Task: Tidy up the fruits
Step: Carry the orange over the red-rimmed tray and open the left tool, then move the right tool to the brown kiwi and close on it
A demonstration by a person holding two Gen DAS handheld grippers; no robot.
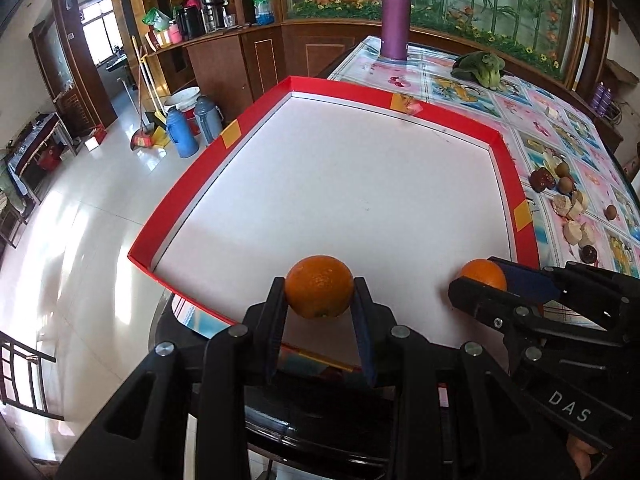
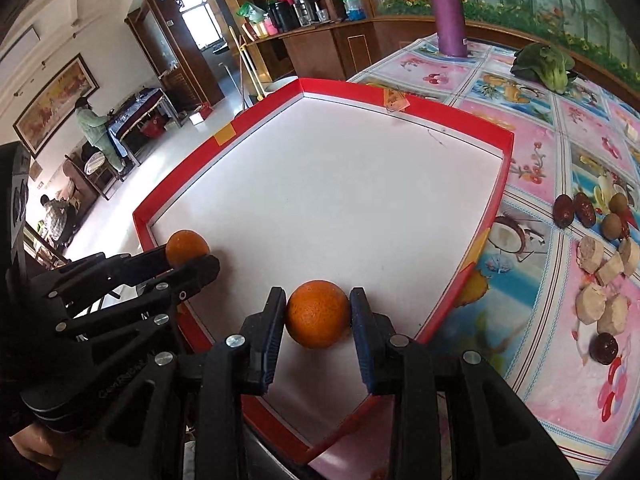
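Note:
A red-rimmed tray (image 1: pixel 256 118) with a white floor lies on the table. In the left wrist view, my left gripper (image 1: pixel 319 285) is shut on an orange (image 1: pixel 319 296) just inside the tray's near edge. My right gripper (image 1: pixel 480 276) comes in from the right, closed on a second orange (image 1: pixel 482 270). In the right wrist view, that right gripper (image 2: pixel 318 292) holds its orange (image 2: pixel 318 316) low on the tray floor (image 2: pixel 340 200), both pads against it. The left gripper (image 2: pixel 188 253) grips the other orange (image 2: pixel 185 242) by the tray's left wall.
Right of the tray, the patterned tablecloth (image 2: pixel 532 368) carries dark red fruits (image 2: pixel 570 210), small brown fruits (image 2: pixel 612 224) and pale cut pieces (image 2: pixel 604 280). A purple flask (image 1: pixel 395 14) and a leafy green vegetable (image 1: pixel 482 68) stand at the far end. The table edge drops to the floor on the left.

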